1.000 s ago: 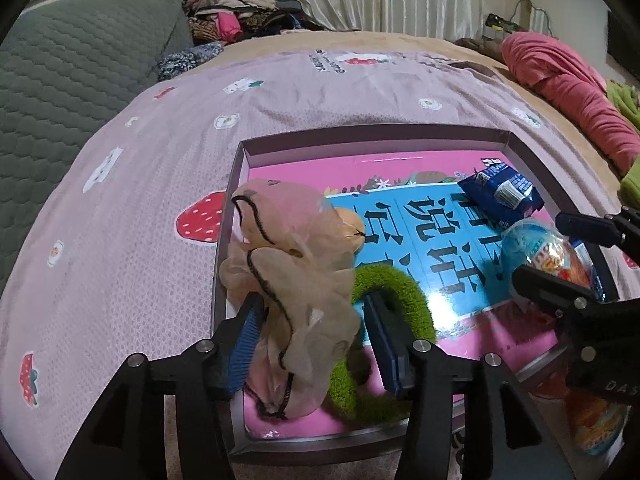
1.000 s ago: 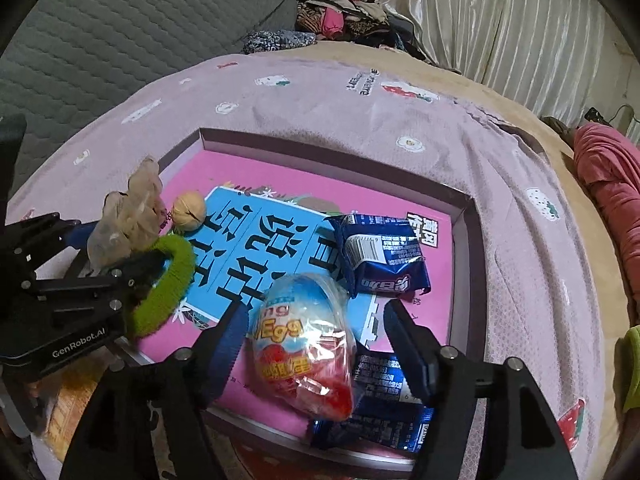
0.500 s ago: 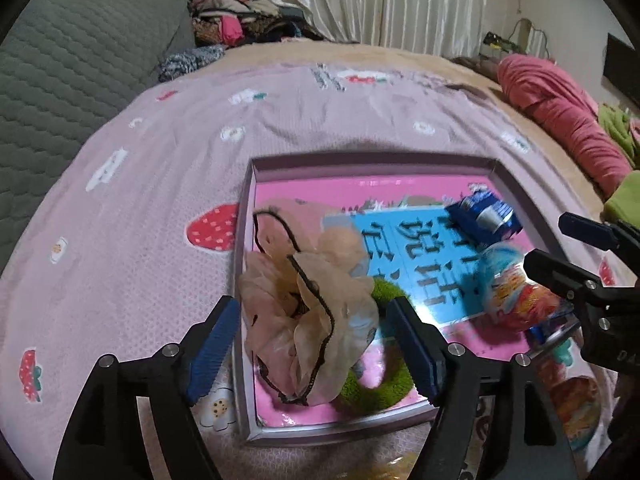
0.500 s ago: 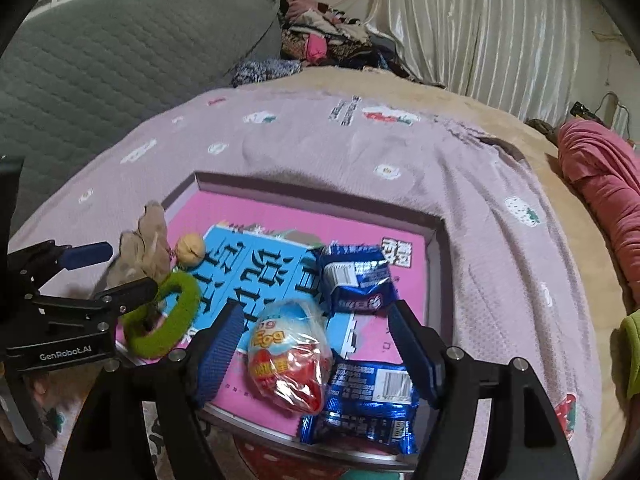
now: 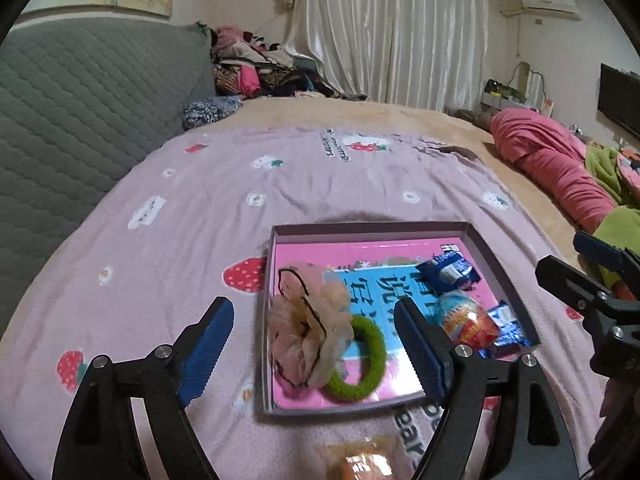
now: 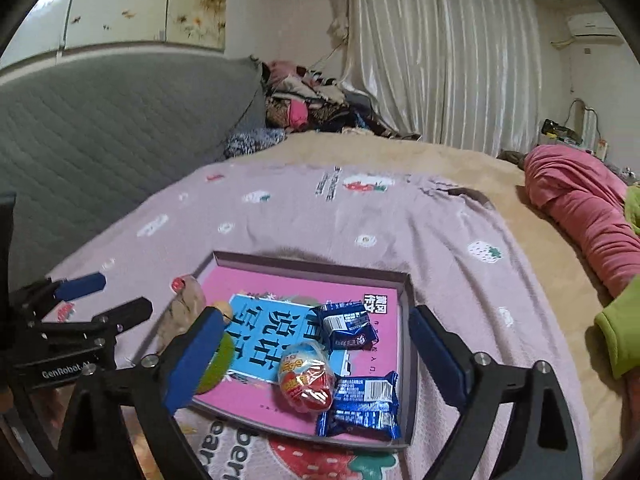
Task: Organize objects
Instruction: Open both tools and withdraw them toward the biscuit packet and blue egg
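- Pink-lined and shallow, the cardboard tray (image 5: 478, 236) lay flat on the bedspread below and ahead of both grippers, its long axis running across the left wrist view.
- The left gripper (image 5: 316, 344) hung above the tray's left end, its jaws spread wide after just opening, with nothing pressed between the blue pads (image 5: 208, 344); the beige chiffon scrunchie (image 5: 308, 320) and green fuzzy hair tie (image 5: 360, 360) lay loose in the tray beneath the gap, the scrunchie overlapping the tie.
- The right gripper (image 6: 316, 356) hovered over the tray's right end, jaws likewise just opened wide and gripping nothing; the egg-shaped toy packet (image 6: 306, 376) rested in the tray below, its long axis tilted roughly away from the gripper.
- Two blue snack packs sat by the egg: one (image 6: 350, 326) just beyond it, the other (image 6: 366, 404) touching its near right side, barcode up.
- A blue panel (image 6: 276, 340) on the tray floor carried large black Chinese characters; I could not read the egg's lettering surely.
- "GenRobot.AI" showed in white on the left gripper's body in the right wrist view.
- The pale purple bedspread (image 5: 320, 184) bore strawberry and flower prints; beyond lay a grey quilted headboard (image 5: 80, 112), white curtains (image 5: 392, 32), a heap of clothes (image 5: 256, 68) and a pink rolled blanket (image 5: 556, 164).
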A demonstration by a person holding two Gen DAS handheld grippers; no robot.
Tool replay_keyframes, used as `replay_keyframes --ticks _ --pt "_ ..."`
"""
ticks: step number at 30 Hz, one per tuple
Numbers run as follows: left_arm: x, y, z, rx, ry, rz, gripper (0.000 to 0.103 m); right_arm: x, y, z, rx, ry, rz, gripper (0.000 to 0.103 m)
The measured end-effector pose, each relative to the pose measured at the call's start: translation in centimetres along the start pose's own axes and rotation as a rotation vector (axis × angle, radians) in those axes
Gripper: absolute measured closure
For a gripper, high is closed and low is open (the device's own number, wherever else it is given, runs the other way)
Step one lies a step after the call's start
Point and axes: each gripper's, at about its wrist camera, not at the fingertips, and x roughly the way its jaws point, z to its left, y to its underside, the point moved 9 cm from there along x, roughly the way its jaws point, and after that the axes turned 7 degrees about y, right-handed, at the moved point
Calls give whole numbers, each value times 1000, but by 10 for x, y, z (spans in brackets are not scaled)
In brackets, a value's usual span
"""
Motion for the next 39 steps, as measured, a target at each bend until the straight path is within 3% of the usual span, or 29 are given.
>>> replay_keyframes --ticks 6,9,24,29,39 --pt "-40 1 -9 -41 11 -21 18 -31 0 -2 -22 40 27 3" --pt "-64 3 -19 -47 30 -40 8 -56 -5 0 -42 55 9 3" --pt "-193 -4 -48 6 -30 -111 8 -175 -30 0 -60 59 -79 1" --pt "-221 2 -52 11 -45 -122 8 -201 -30 -1 -56 55 -98 1" --pt "-238 22 -52 2 -56 -120 8 -224 -3 -4 -61 68 -78 1"
